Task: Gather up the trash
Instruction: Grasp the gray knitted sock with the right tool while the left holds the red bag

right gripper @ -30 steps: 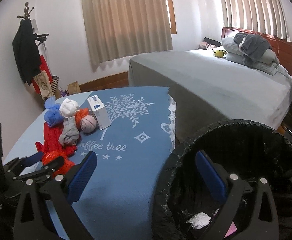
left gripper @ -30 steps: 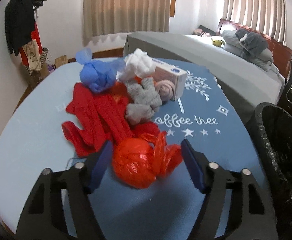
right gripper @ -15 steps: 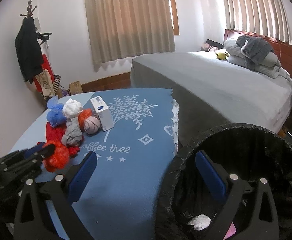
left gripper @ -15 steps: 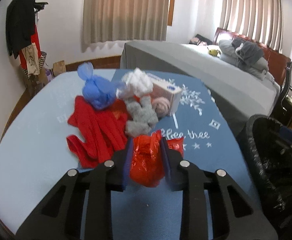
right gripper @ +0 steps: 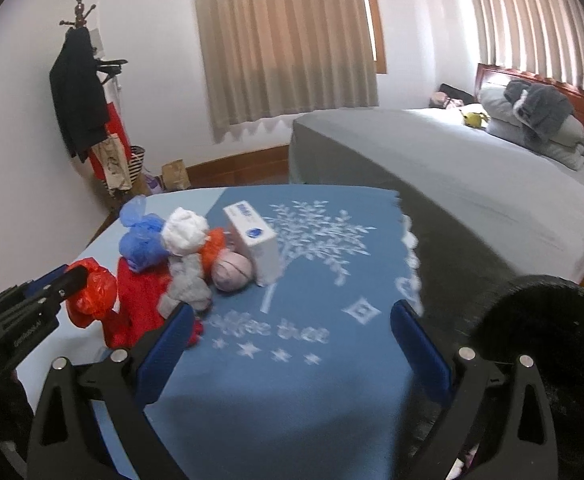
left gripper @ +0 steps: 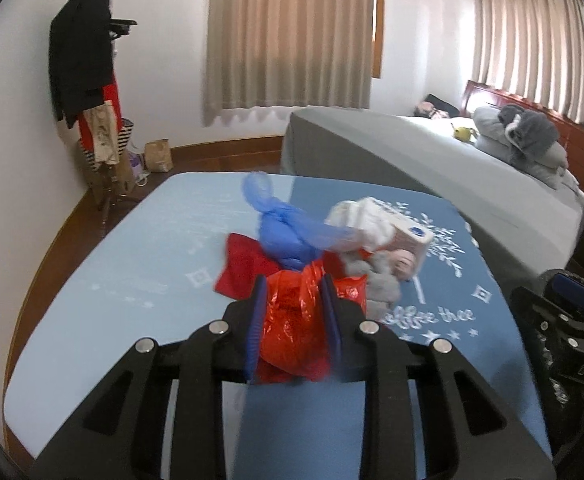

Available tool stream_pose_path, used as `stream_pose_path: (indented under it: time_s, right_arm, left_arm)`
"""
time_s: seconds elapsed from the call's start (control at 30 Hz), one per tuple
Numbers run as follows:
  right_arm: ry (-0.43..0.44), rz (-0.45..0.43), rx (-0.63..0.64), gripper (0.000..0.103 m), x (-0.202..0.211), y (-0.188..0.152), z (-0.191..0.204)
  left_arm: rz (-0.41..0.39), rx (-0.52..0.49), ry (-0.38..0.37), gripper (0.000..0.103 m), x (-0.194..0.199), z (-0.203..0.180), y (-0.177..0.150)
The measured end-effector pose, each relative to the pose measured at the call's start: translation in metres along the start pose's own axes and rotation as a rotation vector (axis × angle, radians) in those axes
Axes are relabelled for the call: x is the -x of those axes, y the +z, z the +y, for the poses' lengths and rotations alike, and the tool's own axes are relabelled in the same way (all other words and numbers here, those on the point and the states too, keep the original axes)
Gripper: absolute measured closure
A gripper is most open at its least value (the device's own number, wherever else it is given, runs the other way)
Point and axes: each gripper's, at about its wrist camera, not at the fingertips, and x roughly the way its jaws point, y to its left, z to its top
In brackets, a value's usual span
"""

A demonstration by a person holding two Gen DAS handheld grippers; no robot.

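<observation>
Left hand-held gripper (left gripper: pixel 292 320) pinching crumpled red plastic bag (left gripper: pixel 292 332), lifted clear above blue tabletop (right gripper: pixel 292 392); right hand-held gripper (right gripper: pixel 292 344) spread, empty, beside black-lined bin (right gripper: pixel 552 340).

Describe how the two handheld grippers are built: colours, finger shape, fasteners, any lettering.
Both the left gripper and right gripper have matte black, cut-out triangular fingers tipped with blue pads and fixed by round silver bolts. Small pale lettering marks their black bodies, too blurred to read. No cables or sleeves show.
</observation>
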Motion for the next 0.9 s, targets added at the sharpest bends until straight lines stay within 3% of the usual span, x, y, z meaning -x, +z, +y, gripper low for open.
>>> stream_pose_path:
  time_s: [0.3, 0.6, 0.7, 0.83, 0.9]
  right_arm:
    - [0.072, 0.044, 0.049, 0.016, -0.044, 0.006, 0.051]
    - [0.099, 0.122, 0.072, 0.028, -0.084, 0.003, 0.075]
    - [0.110, 0.149, 0.071, 0.038, -0.093, 0.000, 0.076]
    - [0.173, 0.170, 0.067, 0.061, -0.096, -0.003, 0.078]
    - [0.180, 0.165, 0.081, 0.063, -0.093, -0.003, 0.081]
  left_arm:
    - [-0.013, 0.026, 0.046, 0.077, -0.009, 0.032, 0.009]
    - [-0.012, 0.048, 0.060, 0.077, -0.016, 0.050, 0.008]
    - [-0.012, 0.049, 0.059, 0.077, -0.018, 0.052, 0.008]
    - [-0.013, 0.045, 0.060, 0.077, -0.021, 0.051, 0.007]
    - [-0.012, 0.047, 0.058, 0.077, -0.021, 0.050, 0.007]
